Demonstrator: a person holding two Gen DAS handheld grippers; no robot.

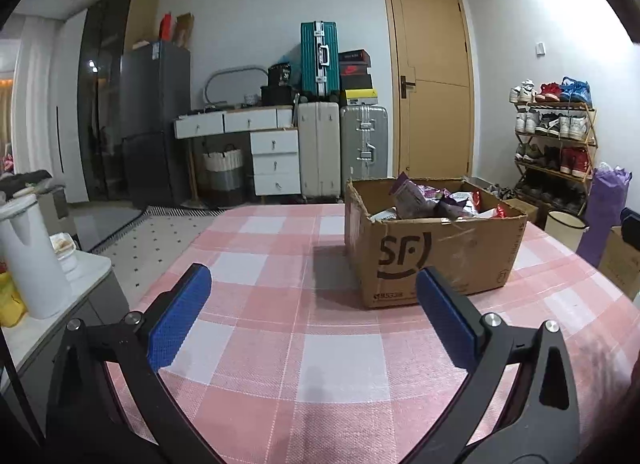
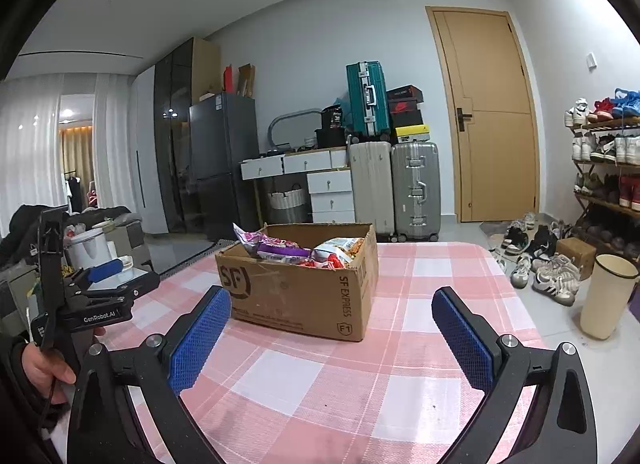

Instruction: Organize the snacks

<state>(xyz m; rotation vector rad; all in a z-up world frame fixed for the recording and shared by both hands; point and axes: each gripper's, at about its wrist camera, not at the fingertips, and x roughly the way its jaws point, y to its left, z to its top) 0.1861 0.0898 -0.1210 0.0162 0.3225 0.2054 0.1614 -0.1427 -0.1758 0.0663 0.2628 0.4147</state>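
Observation:
An open brown cardboard box (image 1: 436, 252) marked SF stands on the pink-and-white checked tablecloth (image 1: 280, 324). It holds several snack packets (image 1: 420, 200), purple, red and white. My left gripper (image 1: 314, 284) is open and empty, low over the cloth, with the box ahead to its right. In the right wrist view the box (image 2: 304, 292) sits ahead and slightly left, snack packets (image 2: 296, 250) showing over its rim. My right gripper (image 2: 332, 304) is open and empty, short of the box. The left gripper (image 2: 104, 276) shows at the left, held by a hand.
A white kettle (image 1: 28, 256) and a bowl stand on a side counter left of the table. A cream bin (image 2: 608, 296) and loose shoes (image 2: 556, 276) are on the floor to the right, by a shoe rack (image 1: 556, 144). Suitcases (image 1: 344, 152), drawers and a fridge line the far wall.

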